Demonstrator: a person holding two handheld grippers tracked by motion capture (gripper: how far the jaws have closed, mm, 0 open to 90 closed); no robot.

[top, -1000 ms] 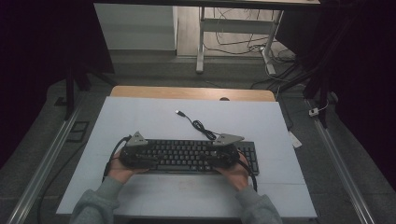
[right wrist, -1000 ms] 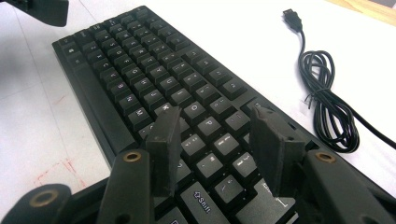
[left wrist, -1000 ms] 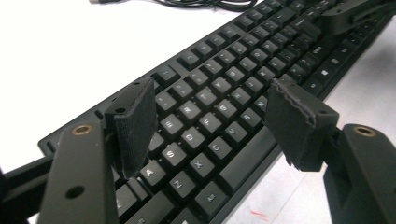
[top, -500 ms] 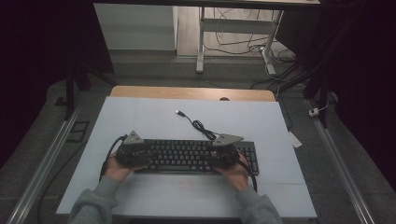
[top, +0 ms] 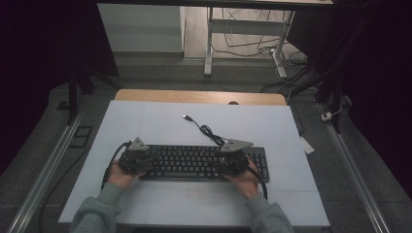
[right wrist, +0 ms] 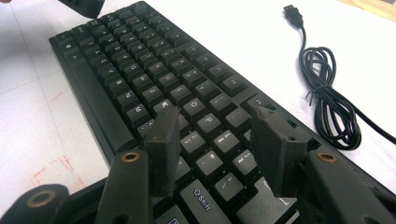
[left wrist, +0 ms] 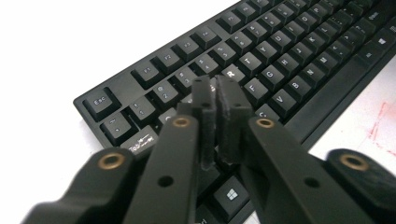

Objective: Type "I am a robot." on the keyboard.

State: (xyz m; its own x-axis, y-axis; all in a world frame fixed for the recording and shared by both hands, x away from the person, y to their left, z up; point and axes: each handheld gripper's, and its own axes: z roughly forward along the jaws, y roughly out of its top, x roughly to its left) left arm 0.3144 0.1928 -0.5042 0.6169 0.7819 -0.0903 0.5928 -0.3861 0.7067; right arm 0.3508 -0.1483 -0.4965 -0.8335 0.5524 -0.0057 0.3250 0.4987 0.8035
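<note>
We see a white table (top: 145, 121) in a dark room, cables on the floor behind it. One black keyboard (top: 194, 162) lies near its front edge. Our left gripper (left wrist: 216, 95) has just closed over the left keys, empty. Our right gripper (right wrist: 215, 126) hovers spread above the right keys, gripping nothing. One coiled cable (right wrist: 327, 98) lies beside it.

A white desk (top: 145, 121) is taking up the middle of the room, a wood strip (top: 199, 97) showing along its far edge. Cables (top: 252, 46) are lying tangled on the floor (top: 145, 73) beyond, beside a grey leg (top: 209, 48).
</note>
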